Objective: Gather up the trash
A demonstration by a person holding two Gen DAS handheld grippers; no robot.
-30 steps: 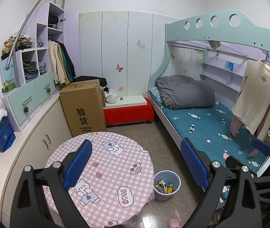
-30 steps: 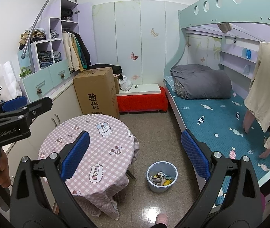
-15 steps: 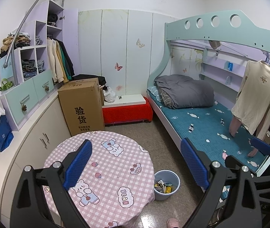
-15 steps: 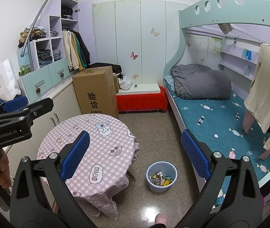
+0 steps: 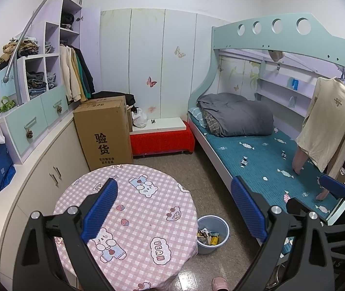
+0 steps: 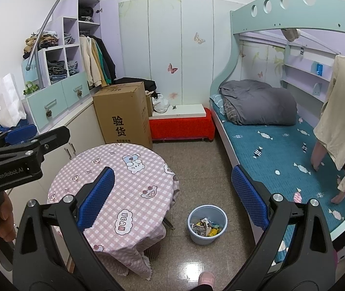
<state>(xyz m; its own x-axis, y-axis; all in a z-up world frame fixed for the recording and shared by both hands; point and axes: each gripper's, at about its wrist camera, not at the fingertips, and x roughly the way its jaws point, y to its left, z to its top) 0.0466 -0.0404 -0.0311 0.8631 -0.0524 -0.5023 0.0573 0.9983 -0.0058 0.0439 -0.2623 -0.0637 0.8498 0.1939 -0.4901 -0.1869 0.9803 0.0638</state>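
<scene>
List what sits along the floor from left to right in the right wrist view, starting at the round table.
Round table with the pink checked cloth → blue trash bin holding wrappers → lower bunk with the teal mattress.

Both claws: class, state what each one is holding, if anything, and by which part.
Nothing is held. The left claw and the right claw both stand open and empty above the round table and bin.
</scene>
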